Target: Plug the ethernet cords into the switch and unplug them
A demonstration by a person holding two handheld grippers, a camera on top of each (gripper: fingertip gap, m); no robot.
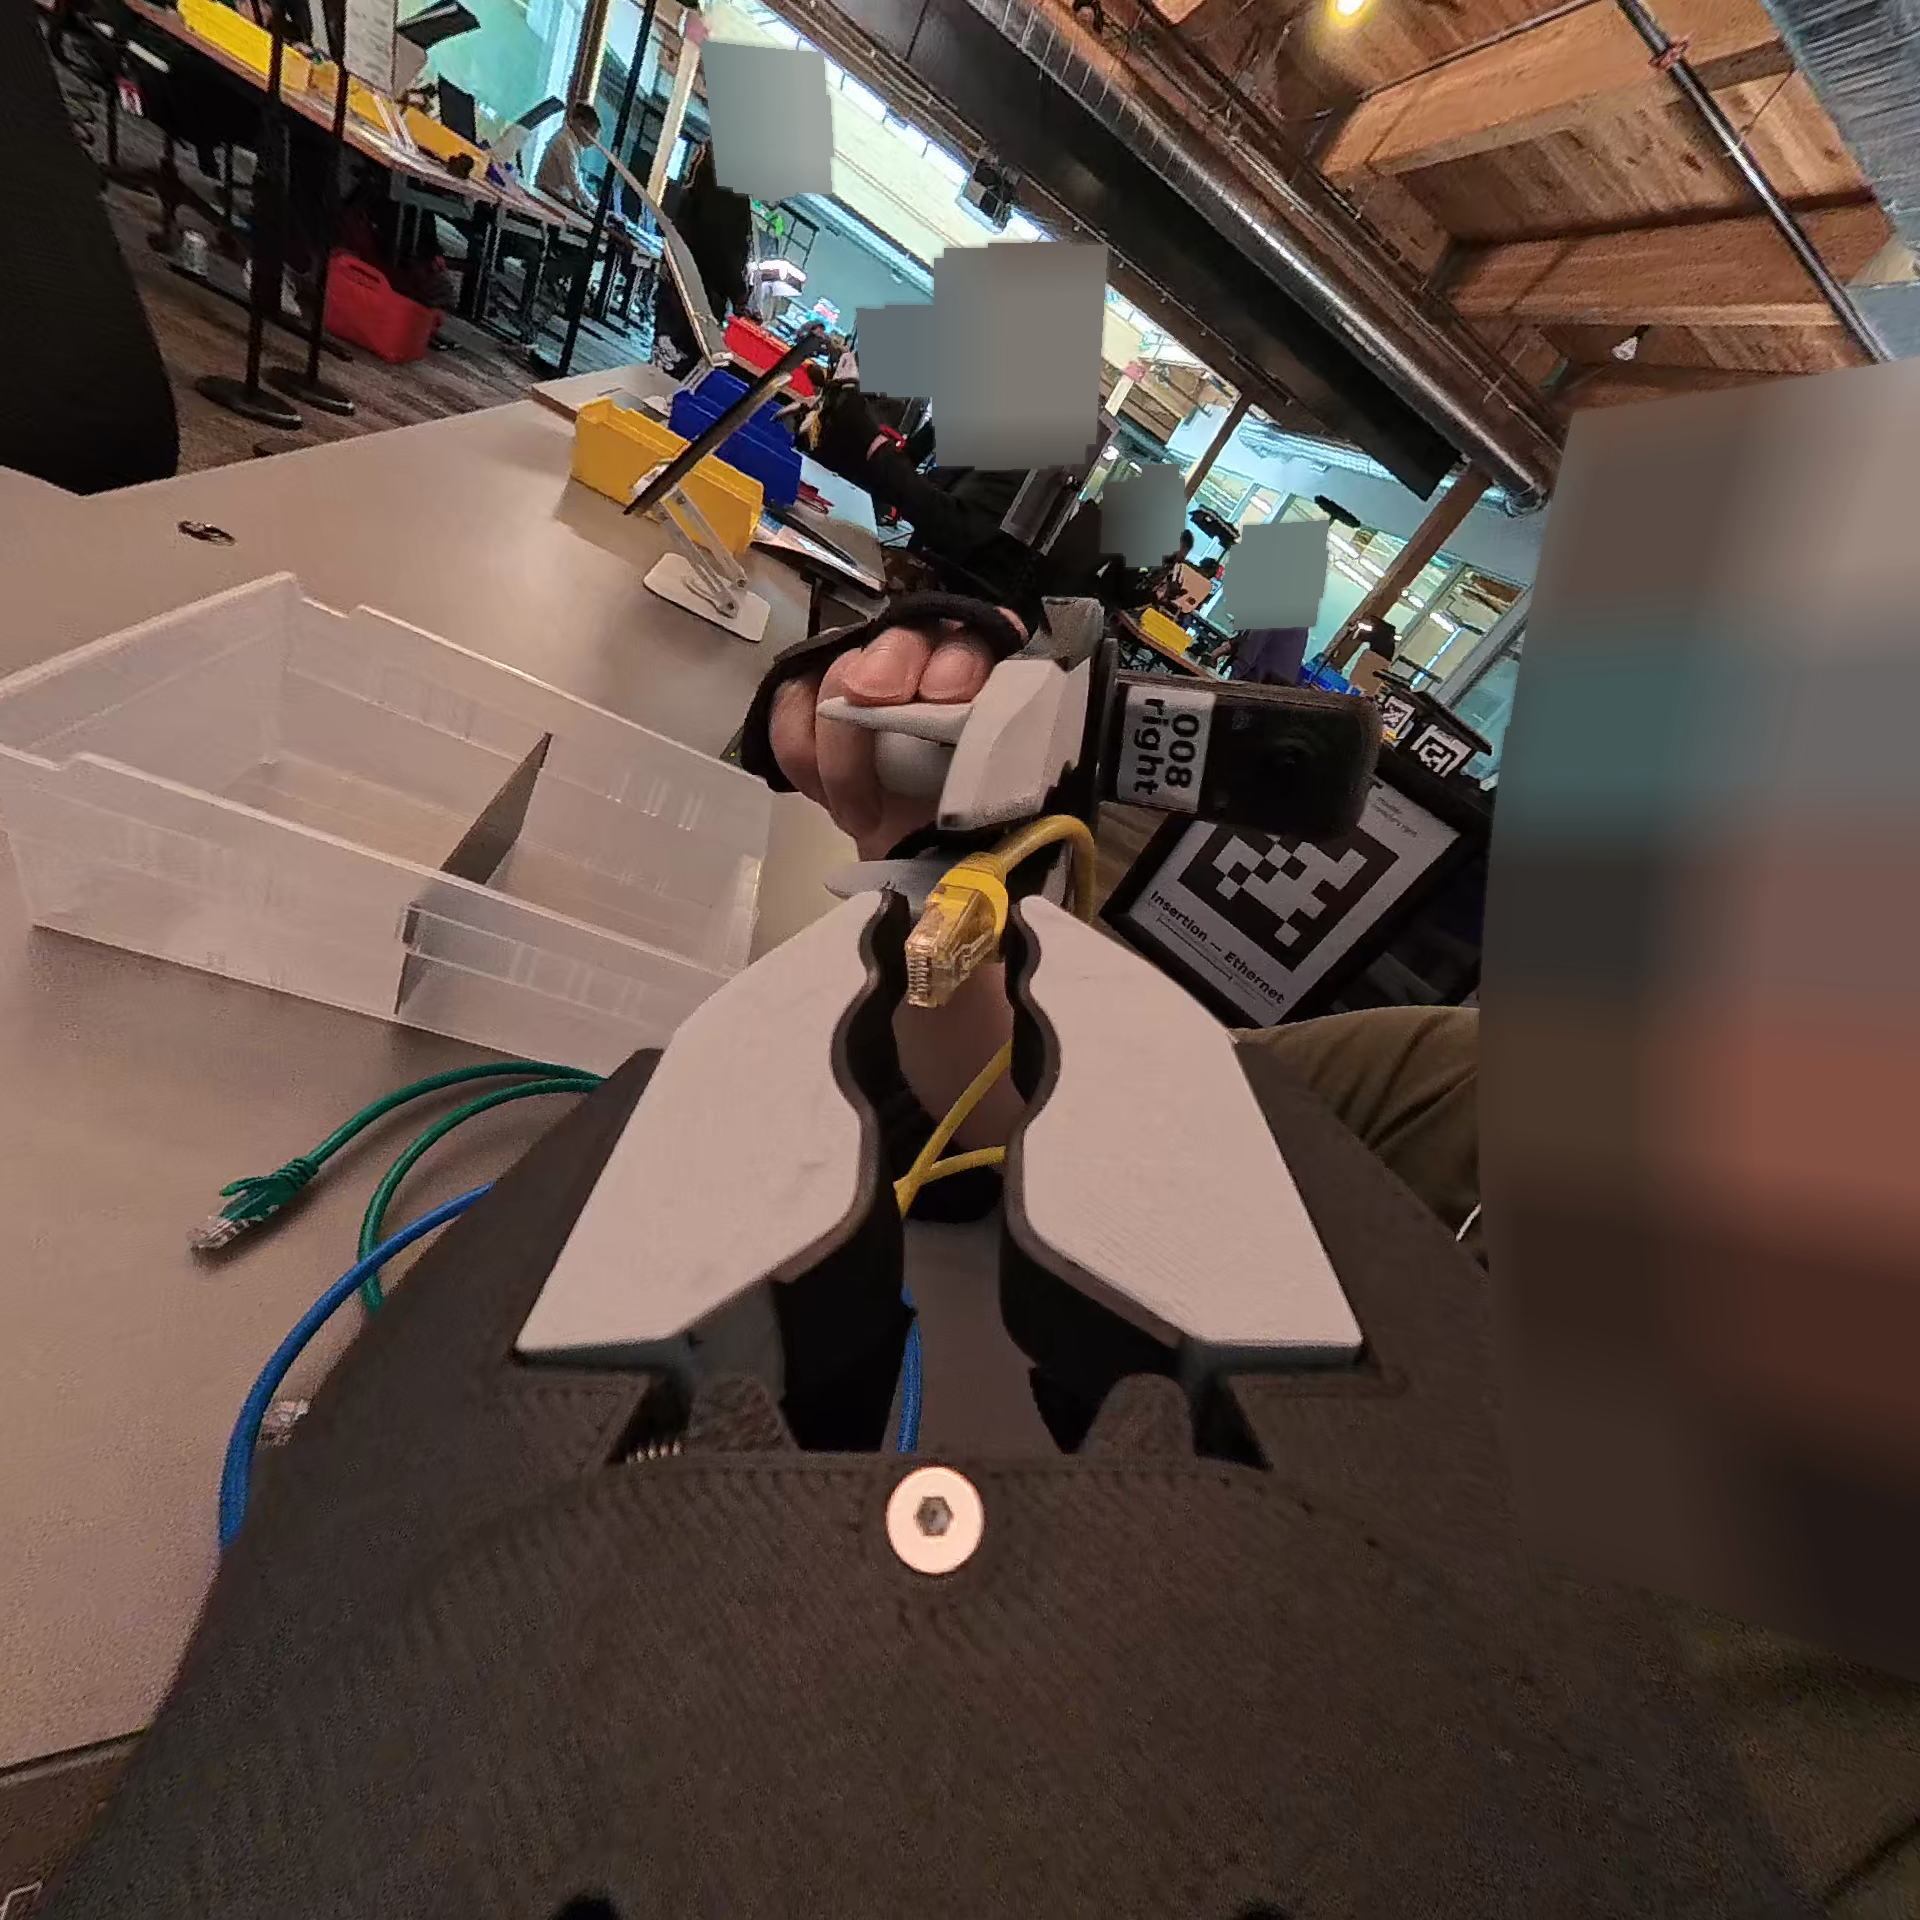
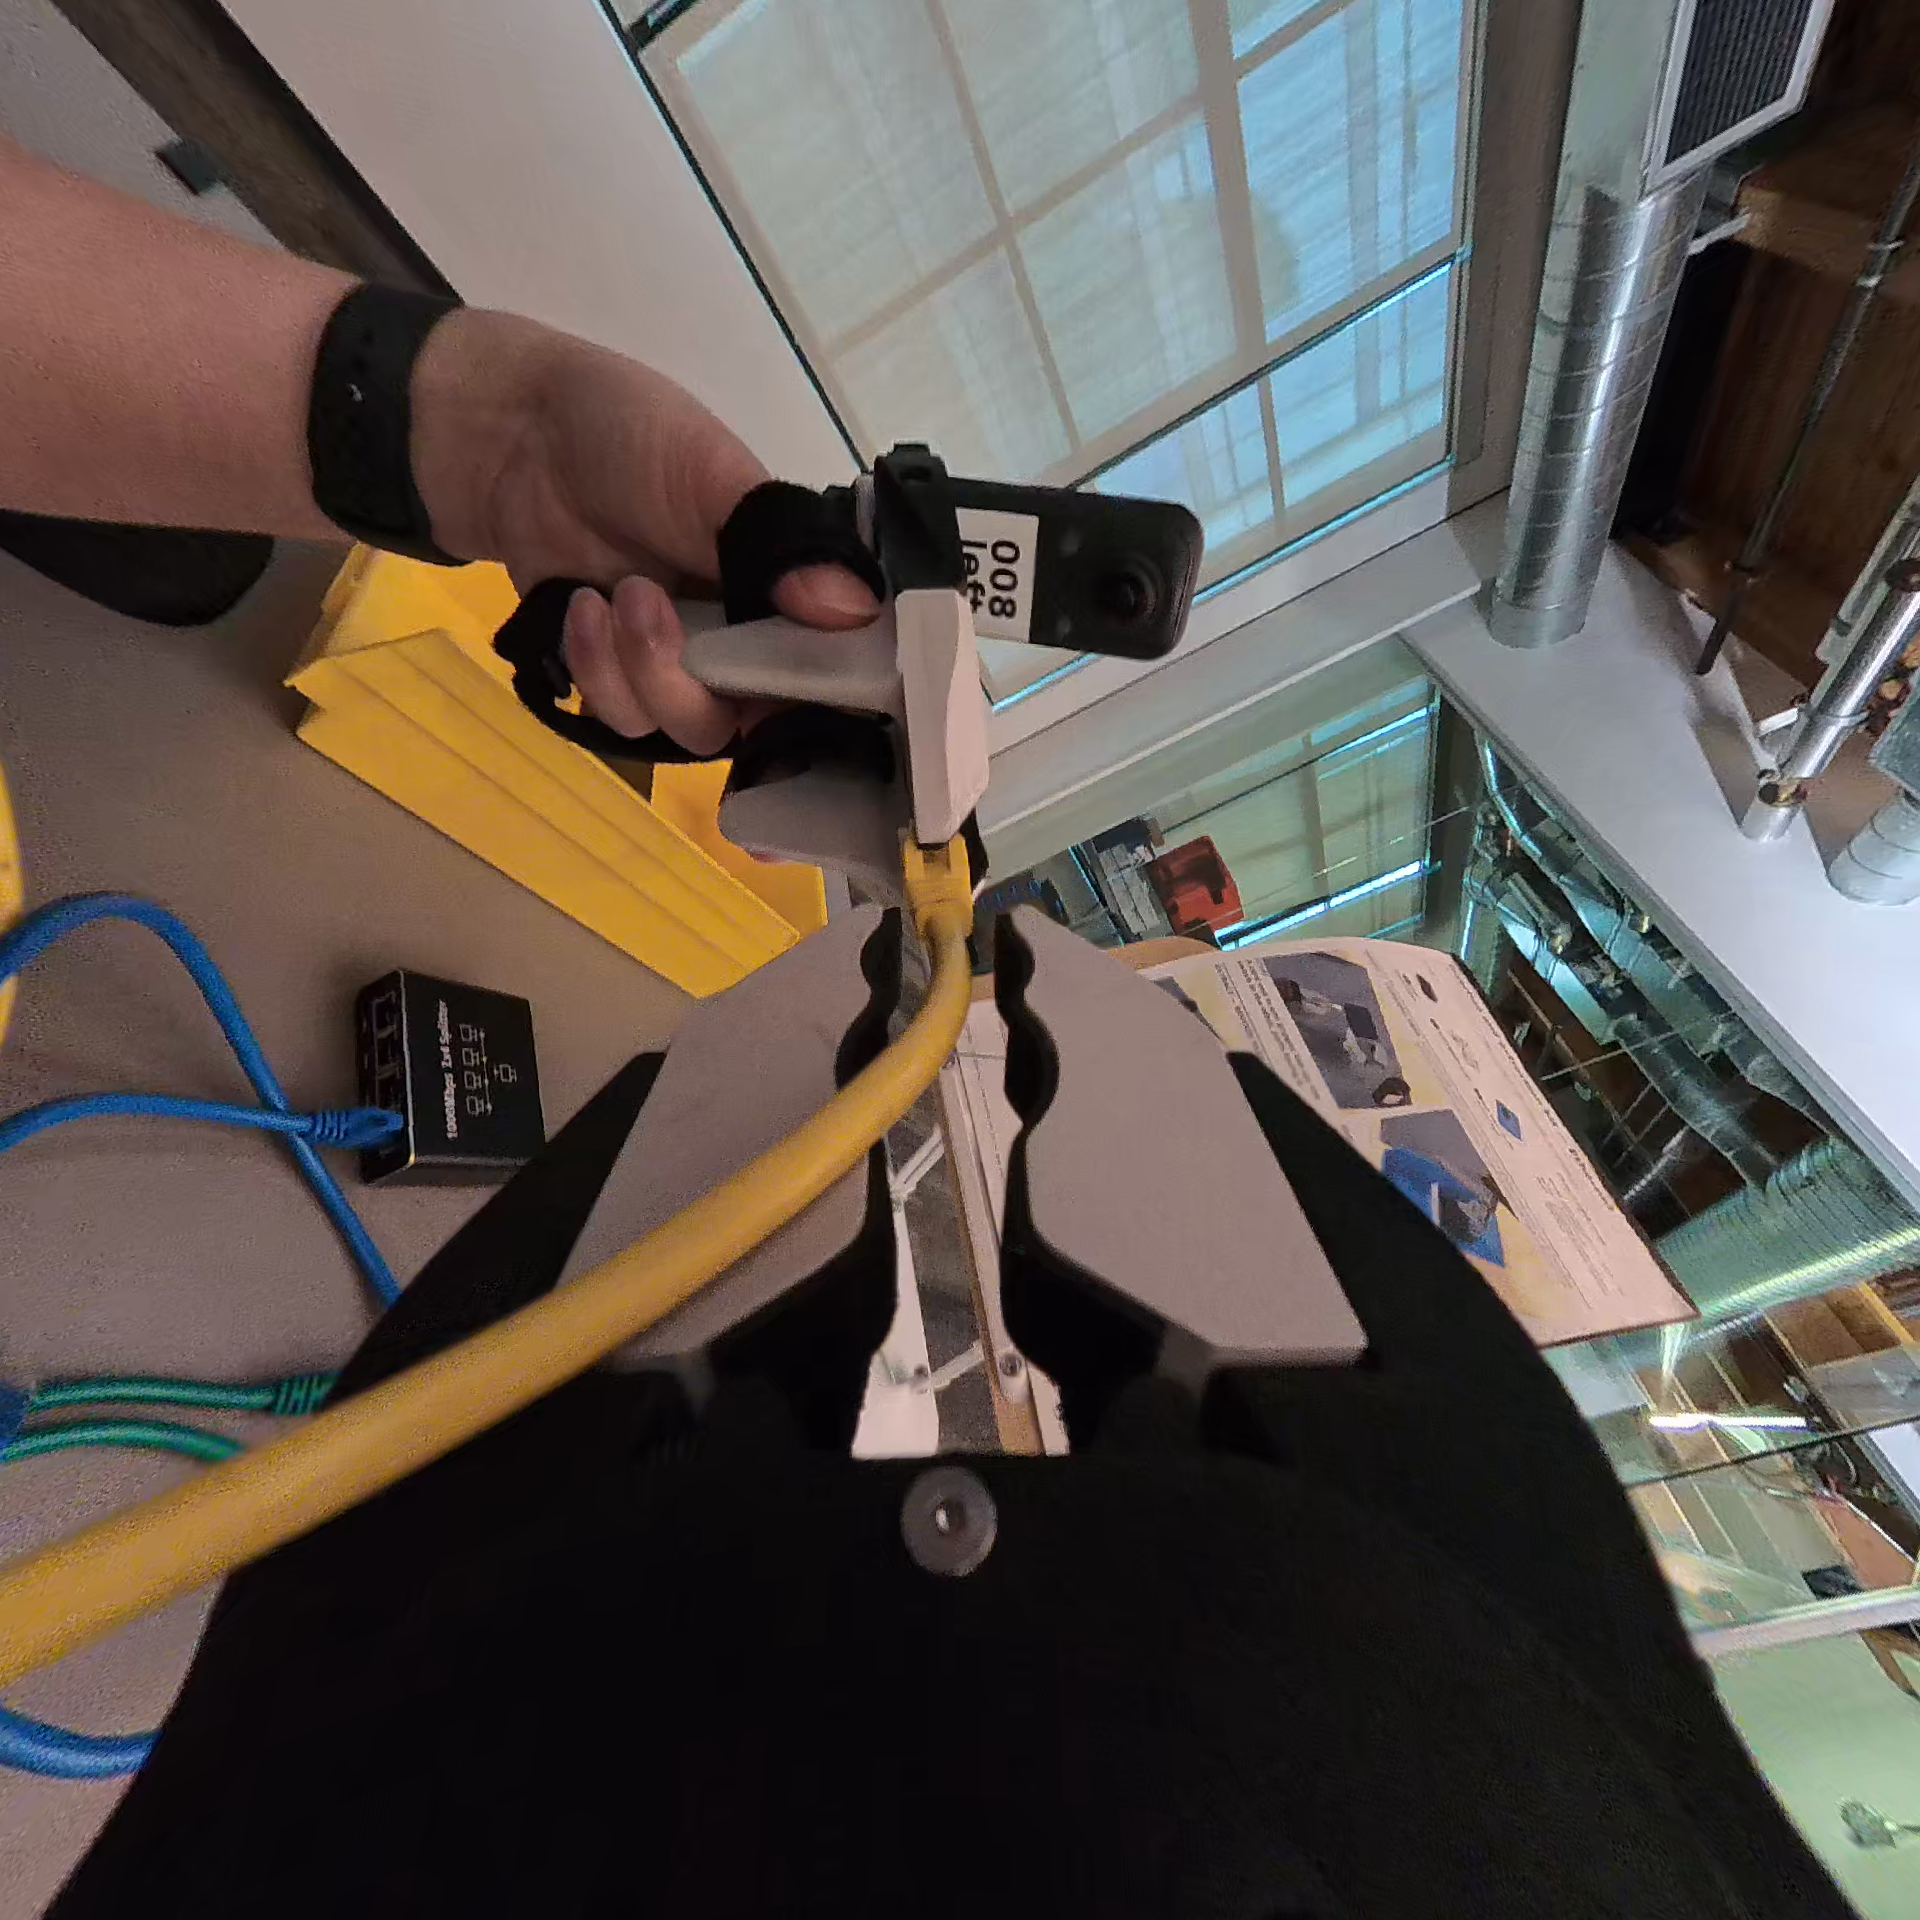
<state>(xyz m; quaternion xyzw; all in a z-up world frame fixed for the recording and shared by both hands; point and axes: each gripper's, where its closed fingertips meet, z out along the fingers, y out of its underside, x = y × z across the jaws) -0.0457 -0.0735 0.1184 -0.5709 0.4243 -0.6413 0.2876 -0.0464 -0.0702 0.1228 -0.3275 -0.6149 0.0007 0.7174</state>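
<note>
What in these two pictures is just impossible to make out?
- Both views: whether either gripper actually grips the yellow plug; left gripper and right gripper fingers crowd it.
- Right wrist view: switch sockets, too small and dark.
- Left wrist view: blue cable vanishes behind the gripper body.

wrist cameras close, facing each other

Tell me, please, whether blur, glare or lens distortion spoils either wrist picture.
Left wrist view: wide-angle bending curves the table edge and ceiling beams; a ceiling lamp flares at the top. Right wrist view: the yellow cable goes soft near the lens, while the switch is sharp; the windows are bright.
</note>
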